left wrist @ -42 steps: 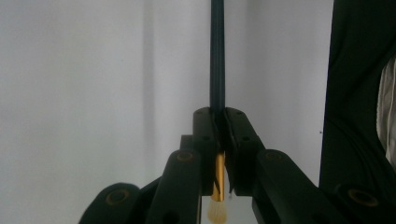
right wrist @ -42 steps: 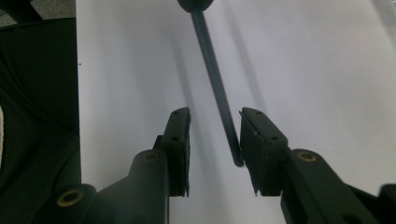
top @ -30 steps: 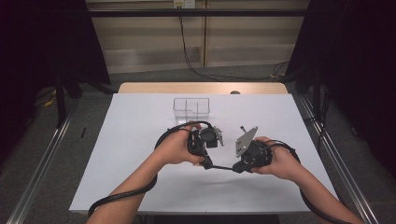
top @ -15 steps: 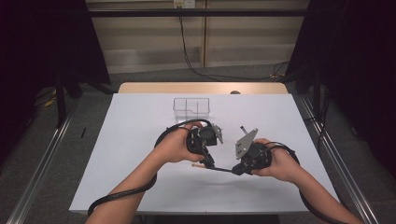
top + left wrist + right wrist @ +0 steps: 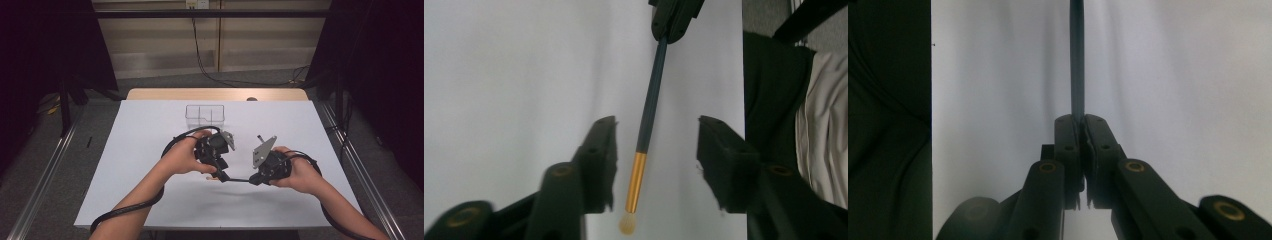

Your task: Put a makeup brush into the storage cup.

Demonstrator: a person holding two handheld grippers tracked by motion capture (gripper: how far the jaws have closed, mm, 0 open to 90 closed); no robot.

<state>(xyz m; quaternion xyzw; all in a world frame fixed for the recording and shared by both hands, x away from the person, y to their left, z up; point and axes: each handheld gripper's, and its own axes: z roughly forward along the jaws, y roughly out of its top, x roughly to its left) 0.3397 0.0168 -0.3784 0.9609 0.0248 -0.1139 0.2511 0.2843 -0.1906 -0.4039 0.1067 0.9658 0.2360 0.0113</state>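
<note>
**Makeup brush passes to the right gripper as the left lets go**

In the high view the two grippers sit close together over the white table cover (image 5: pixel 150 200), a little toward the person's side of centre. The left gripper (image 5: pixel 220 172) is at about 9 o'clock from the right gripper (image 5: pixel 252 179), and a thin dark makeup brush (image 5: pixel 236 180) runs level between them, just above the cover.

In the left gripper view the left gripper (image 5: pixel 656 165) has its jaws spread, having just been opening. The brush (image 5: pixel 649 110) hangs in the gap between them, touching neither pad. Its dark handle runs up toward 12 o'clock, the gold ferrule (image 5: pixel 636 182) comes below it, and the pale tuft (image 5: pixel 626 225) points to 6 o'clock. At the top of this view the far end of the handle disappears into the tips of the other gripper.

In the right gripper view the right gripper (image 5: pixel 1081 120) has its jaws pressed together, pinching the brush handle (image 5: pixel 1077 60), which stands straight out toward 12 o'clock from between the pads.

A clear plastic compartment box (image 5: pixel 205 115) stands on the cover at about 12 o'clock from the left gripper, well apart from both tools. Each hand wraps its gripper's body, the left hand (image 5: pixel 182 157) and the right hand (image 5: pixel 300 172), with black cables trailing back along the forearms toward 6 o'clock
</note>
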